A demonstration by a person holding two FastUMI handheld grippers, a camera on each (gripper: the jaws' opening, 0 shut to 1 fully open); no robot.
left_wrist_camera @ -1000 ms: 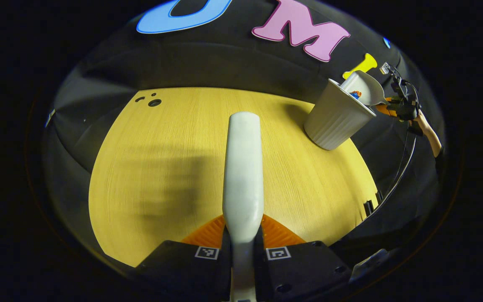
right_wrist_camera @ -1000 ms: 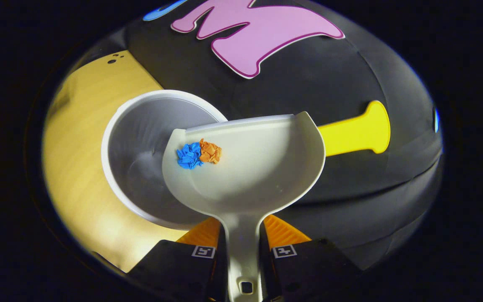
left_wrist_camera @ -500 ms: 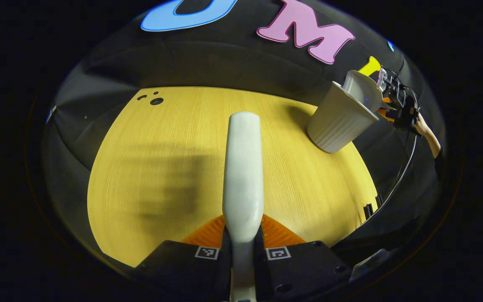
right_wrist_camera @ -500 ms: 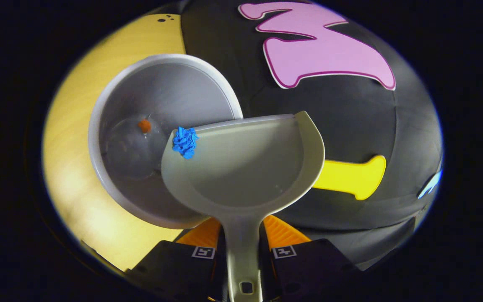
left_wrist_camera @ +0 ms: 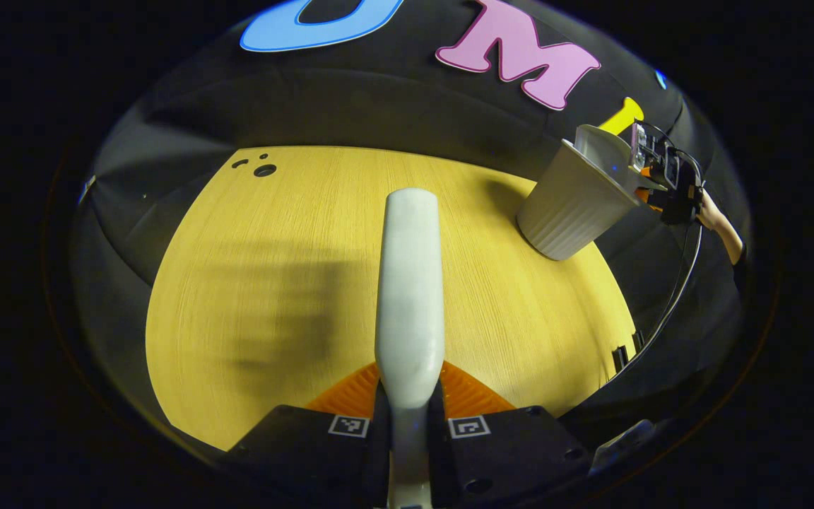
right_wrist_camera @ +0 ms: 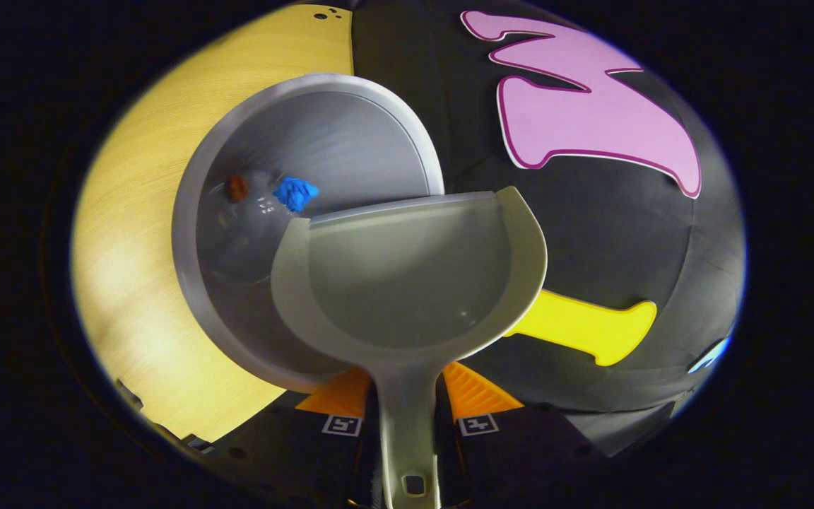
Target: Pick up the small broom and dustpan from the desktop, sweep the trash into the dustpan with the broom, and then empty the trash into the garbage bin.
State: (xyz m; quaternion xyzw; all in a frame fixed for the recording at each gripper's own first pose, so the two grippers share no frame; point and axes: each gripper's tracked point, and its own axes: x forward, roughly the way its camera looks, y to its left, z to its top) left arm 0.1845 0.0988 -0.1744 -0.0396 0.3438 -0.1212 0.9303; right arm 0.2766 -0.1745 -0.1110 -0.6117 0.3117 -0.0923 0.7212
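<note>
Yellow wooden desktop [left_wrist_camera: 294,283], my left gripper [left_wrist_camera: 409,396] clamping broom [left_wrist_camera: 410,283], right gripper [right_wrist_camera: 407,403] clamping empty dustpan [right_wrist_camera: 407,283] over bin [right_wrist_camera: 294,141], blue scrap [right_wrist_camera: 295,193] and orange scrap [right_wrist_camera: 237,187] inside.

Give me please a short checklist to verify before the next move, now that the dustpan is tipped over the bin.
1. Dustpan empty: ok, its scoop shows no scraps.
2. Trash inside the garbage bin: ok, the blue scrap and the orange scrap are inside it.
3. Right gripper grip on the dustpan handle: ok, both fingers press on it.
4. Left gripper grip on the broom: ok, both fingers press on the handle, held above the desktop.
5. Bin standing stable on the desktop: cannot tell; in the left gripper view it looks tilted, which may be the lens.
6. Desktop free of leftover trash: ok in the part seen.
</note>
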